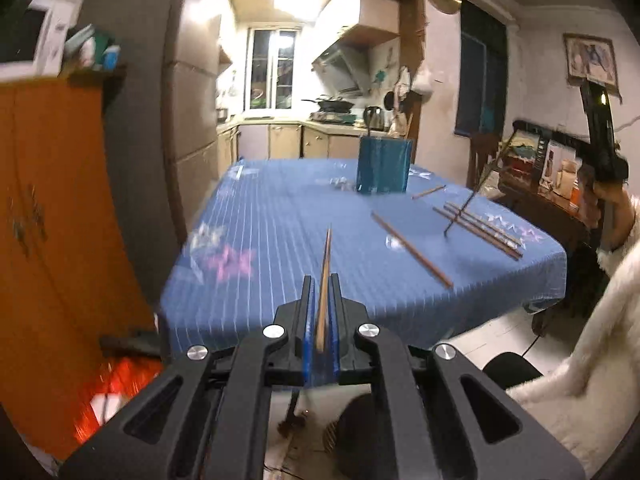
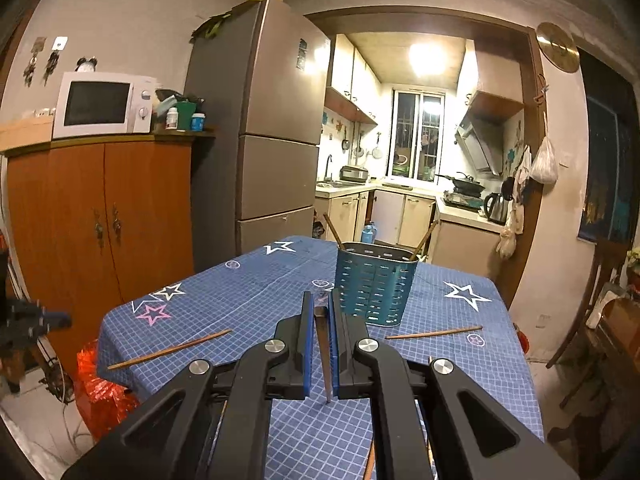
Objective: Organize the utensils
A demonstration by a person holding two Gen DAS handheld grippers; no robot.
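My left gripper (image 1: 320,284) is shut on a wooden chopstick (image 1: 326,264) that pokes forward over the near edge of the blue table (image 1: 280,216). My right gripper (image 2: 321,298) is shut on a dark slim stick (image 2: 323,352) that points down at the cloth. A teal slotted holder (image 2: 376,284) (image 1: 384,166) stands mid-table with two chopsticks (image 2: 423,240) in it. Loose chopsticks lie on the cloth: one at the left (image 2: 168,350), one at the right (image 2: 434,333), a single one (image 1: 412,252) and a bundle (image 1: 480,228). A hand in a white fluffy sleeve (image 1: 592,320) holds the right gripper.
An orange cabinet (image 2: 100,220) with a microwave (image 2: 104,104) stands left of the table, with a fridge (image 2: 272,128) beside it. A red bag (image 2: 100,392) lies on the floor at the table's left corner. A dark sideboard (image 1: 552,176) stands at the right.
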